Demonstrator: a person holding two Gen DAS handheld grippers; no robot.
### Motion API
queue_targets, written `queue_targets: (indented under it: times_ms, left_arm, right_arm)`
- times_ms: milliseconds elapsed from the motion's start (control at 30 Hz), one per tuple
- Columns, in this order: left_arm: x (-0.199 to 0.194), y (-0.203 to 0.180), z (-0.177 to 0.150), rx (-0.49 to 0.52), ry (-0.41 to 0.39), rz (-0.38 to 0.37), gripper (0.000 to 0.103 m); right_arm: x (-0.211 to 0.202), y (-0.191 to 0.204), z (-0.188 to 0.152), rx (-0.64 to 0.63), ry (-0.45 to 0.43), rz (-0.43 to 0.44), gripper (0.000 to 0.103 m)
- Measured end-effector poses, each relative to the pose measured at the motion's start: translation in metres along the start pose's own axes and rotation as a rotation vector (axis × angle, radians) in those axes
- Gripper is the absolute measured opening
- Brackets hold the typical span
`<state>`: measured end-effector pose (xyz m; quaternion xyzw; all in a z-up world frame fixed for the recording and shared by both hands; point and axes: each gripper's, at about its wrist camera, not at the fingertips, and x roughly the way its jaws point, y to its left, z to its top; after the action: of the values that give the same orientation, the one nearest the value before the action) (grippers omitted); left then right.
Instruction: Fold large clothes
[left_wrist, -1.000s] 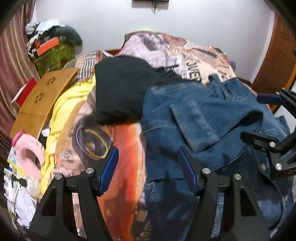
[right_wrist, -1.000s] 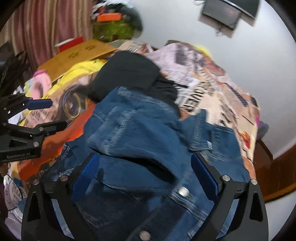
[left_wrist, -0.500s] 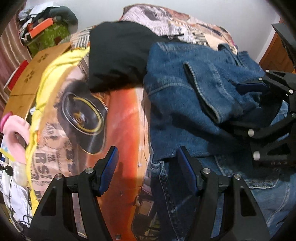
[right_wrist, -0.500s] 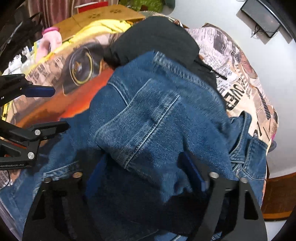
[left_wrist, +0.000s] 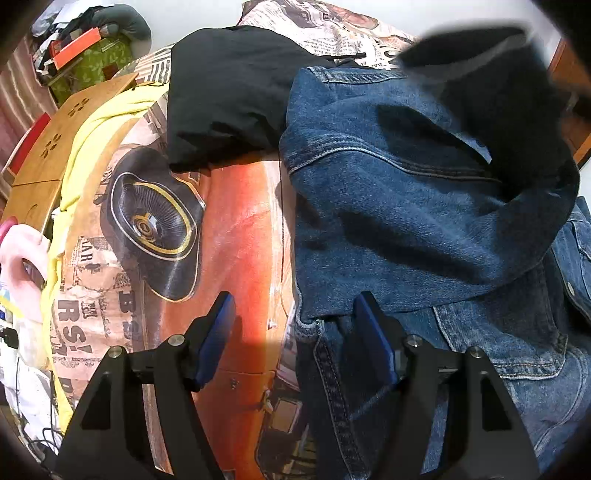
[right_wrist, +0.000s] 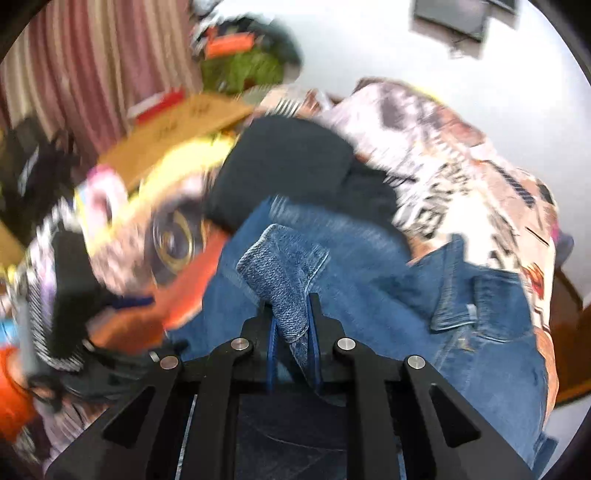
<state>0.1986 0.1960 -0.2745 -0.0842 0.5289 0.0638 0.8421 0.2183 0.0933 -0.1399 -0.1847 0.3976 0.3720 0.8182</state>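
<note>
Blue denim jacket (left_wrist: 424, 221) spread over the right part of the bed, on a printed bedcover (left_wrist: 240, 229) with orange area and a dark wheel picture. Folded black garment (left_wrist: 225, 92) just behind, touching the jacket's far edge. Left gripper (left_wrist: 291, 325) held above the jacket's left edge, jaws apart at medium width, nothing pressed between the blue pads; one pad over the bedcover, the other over denim. Right gripper (right_wrist: 291, 325) closing, jaws nearly together, clamped on a raised fold of the denim, seen sharp in the blurred right wrist view. Wooden lap table (left_wrist: 48, 147) at the bed's left side.
</note>
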Motion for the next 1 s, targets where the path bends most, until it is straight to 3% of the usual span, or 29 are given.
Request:
queue_targets:
  times_ms: [200, 400, 533, 767, 1000]
  left_arm:
    - [0.003, -0.001, 0.000, -0.003, 0.009, 0.002, 0.067]
    - [0.001, -0.002, -0.001, -0.019, 0.013, -0.007, 0.067]
    - [0.001, -0.004, -0.001, -0.020, 0.018, 0.001, 0.067]
    - [0.001, -0.005, -0.002, -0.020, 0.032, 0.010, 0.067]
    - [-0.020, -0.014, 0.003, 0.019, -0.001, 0.034, 0.067]
  right_arm:
    - [-0.077, -0.052, 0.009, 0.170, -0.199, -0.060, 0.013]
    - [-0.132, -0.099, -0.012, 0.339, -0.319, -0.107, 0.012]
    - [-0.130, -0.117, -0.043, 0.436, -0.300, -0.128, 0.012]
    - [-0.106, -0.155, -0.117, 0.678, -0.187, -0.128, 0.012]
    - [-0.096, -0.163, -0.162, 0.775, -0.118, -0.125, 0.012]
